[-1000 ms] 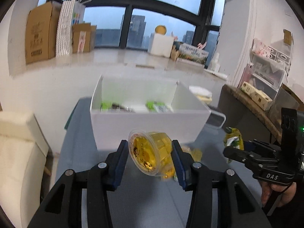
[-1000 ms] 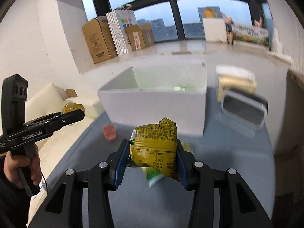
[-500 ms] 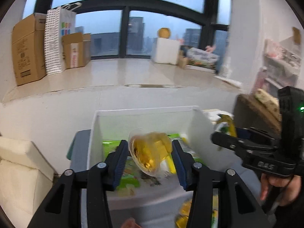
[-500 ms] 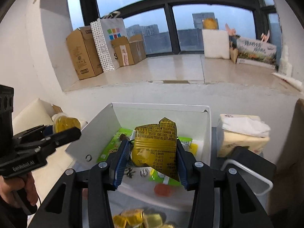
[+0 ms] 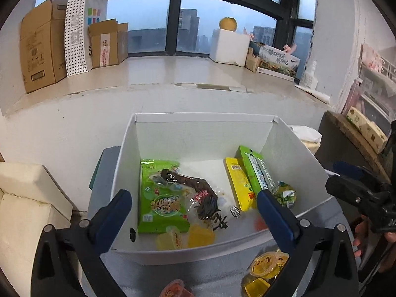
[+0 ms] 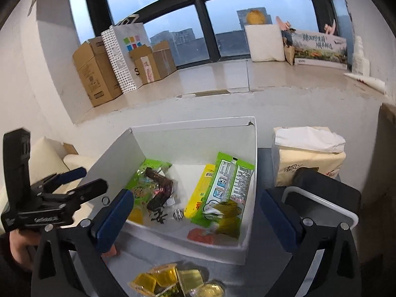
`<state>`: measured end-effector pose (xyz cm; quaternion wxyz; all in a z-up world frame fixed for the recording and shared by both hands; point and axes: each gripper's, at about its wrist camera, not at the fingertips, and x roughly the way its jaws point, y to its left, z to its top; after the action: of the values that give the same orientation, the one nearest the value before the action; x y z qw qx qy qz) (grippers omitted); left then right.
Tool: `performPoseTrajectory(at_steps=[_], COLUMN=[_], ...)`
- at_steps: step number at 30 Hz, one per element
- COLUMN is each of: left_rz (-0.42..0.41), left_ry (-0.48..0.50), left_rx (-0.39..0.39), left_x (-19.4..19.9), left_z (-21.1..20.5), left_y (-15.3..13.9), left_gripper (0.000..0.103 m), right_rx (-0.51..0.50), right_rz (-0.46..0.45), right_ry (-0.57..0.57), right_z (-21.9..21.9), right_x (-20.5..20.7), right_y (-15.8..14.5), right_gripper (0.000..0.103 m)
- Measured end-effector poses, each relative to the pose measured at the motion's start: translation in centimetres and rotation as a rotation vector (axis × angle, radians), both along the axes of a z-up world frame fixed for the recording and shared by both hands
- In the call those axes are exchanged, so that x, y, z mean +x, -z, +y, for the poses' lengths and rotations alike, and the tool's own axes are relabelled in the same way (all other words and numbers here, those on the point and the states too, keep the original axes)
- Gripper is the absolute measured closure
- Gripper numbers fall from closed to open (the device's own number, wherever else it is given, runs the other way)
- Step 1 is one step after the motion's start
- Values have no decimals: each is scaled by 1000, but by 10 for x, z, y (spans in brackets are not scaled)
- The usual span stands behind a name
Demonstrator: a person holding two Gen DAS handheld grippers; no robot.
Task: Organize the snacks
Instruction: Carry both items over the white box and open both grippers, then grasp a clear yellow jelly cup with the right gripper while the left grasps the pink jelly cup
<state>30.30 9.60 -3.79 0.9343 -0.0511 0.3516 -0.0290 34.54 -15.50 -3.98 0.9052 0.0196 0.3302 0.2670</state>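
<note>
A white box [image 5: 292,148] [image 6: 118,153] holds several snacks: green packets [image 5: 158,198] [image 6: 230,180], a yellow packet [image 5: 240,183], and yellow jelly cups [image 5: 188,237]. An olive-yellow packet [image 6: 227,215] lies in its near right corner. My left gripper [image 5: 193,217] is open and empty above the box's near edge. My right gripper [image 6: 195,217] is open and empty above the box. More yellow jelly cups [image 5: 264,267] [image 6: 168,282] lie on the grey table in front of the box.
A tissue pack [image 6: 309,153] and a dark container with a white rim [image 6: 321,198] stand right of the box. An orange jelly cup [image 5: 173,288] lies near the front. A cream cushion [image 5: 27,198] is at left. Cardboard boxes [image 5: 39,49] line the window ledge.
Both grippers moved up over the white box and opened. The left let go of the yellow jelly cup and the right let go of the olive-yellow packet; both now lie in the box.
</note>
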Motion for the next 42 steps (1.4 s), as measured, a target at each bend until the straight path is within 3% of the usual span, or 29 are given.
performPoseTrajectory(at_steps=[8,16,25,33,42], left_rz=[-3,-5,1,33,47], left_ry=[52,91,130,103,56], left_rx=[8,12,-27,-102,-131], left_x=[-28,-72,-133,-159,-175], left_z=[-20,-38,-56,-49,-42], left_y=[-7,-4,12,28,39], left_gripper=[0,0,0,0,0], right_rx=[-24,13,84,73,40], right_rz=[-6,-3,61,67,89], right_ry=[-18,-18,-29,-28,-31], right_z=[-12,-44,-69,-77,-85], right_x=[-31,-77,-121,-136,-135], right_y=[1,6,29,40,61], right_gripper=[0,0,0,0,0])
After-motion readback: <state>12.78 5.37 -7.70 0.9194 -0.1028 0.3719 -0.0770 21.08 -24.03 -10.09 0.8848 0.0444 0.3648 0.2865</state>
